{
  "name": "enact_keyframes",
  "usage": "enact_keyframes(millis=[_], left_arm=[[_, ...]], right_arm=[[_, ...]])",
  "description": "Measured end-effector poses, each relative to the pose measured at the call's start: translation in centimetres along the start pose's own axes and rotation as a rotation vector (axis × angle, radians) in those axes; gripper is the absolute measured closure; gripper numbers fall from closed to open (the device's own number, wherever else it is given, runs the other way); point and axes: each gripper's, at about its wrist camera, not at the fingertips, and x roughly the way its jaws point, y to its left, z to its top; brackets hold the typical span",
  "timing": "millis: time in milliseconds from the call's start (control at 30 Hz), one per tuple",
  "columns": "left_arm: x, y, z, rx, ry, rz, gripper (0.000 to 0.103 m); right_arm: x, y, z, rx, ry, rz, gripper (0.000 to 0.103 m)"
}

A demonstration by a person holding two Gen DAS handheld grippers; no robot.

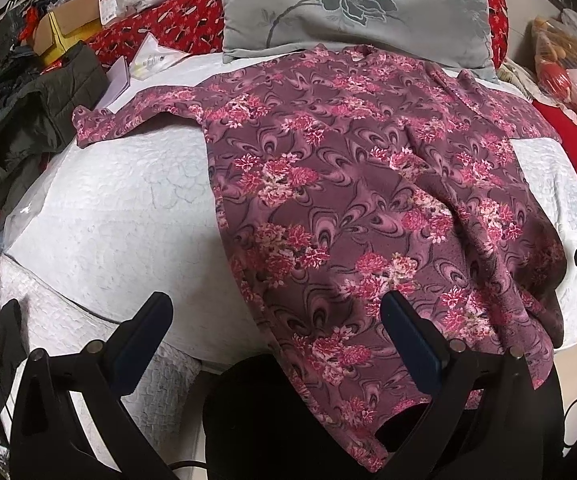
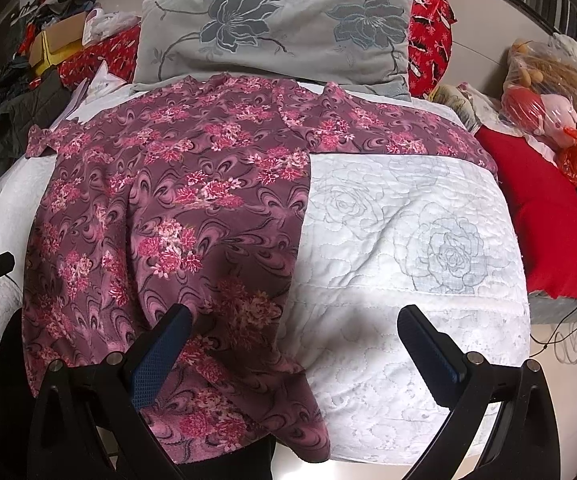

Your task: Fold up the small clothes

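Note:
A purple garment with pink flower print (image 1: 352,184) lies spread flat on a white quilted bed cover (image 1: 120,208), both sleeves out to the sides, collar toward the pillow. Its hem hangs over the near edge of the bed. In the right wrist view the garment (image 2: 176,200) fills the left half and its right sleeve (image 2: 392,136) runs across the cover (image 2: 408,240). My left gripper (image 1: 276,308) is open over the hem's left edge, holding nothing. My right gripper (image 2: 294,320) is open over the hem's right edge, left finger above the cloth.
A grey flowered pillow (image 1: 352,4) lies at the head of the bed against red bedding. A dark green jacket (image 1: 28,128) and a cardboard box (image 1: 68,20) are piled at the left. A red cushion (image 2: 552,208) and bagged toys (image 2: 552,92) sit at the right.

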Motion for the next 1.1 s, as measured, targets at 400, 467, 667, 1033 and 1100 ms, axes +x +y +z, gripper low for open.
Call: enact_keyframes(millis=[400, 467, 667, 1033, 1100], left_arm=[[0.4, 0.4, 0.1, -0.016, 0.008, -0.013, 0.0], [0.4, 0.5, 0.1, -0.018, 0.008, -0.015, 0.0], [0.7, 0.7, 0.2, -0.021, 0.012, -0.016, 0.0], [5.3, 5.8, 0.3, -0.217, 0.201, -0.056, 0.0], [6.2, 4.9, 0.0, -0.197, 0.246, -0.098, 0.0]], right_arm=[[-0.2, 0.4, 0.1, -0.009, 0.005, -0.016, 0.0], [-0.2, 0.5, 0.2, -0.009, 0.007, -0.018, 0.0], [-0.2, 0.5, 0.2, -0.011, 0.007, -0.018, 0.0], [2.0, -2.1, -0.8, 0.094, 0.093, 0.0, 0.0], [2.9, -2.6, -1.2, 0.106, 0.123, 0.008, 0.001]])
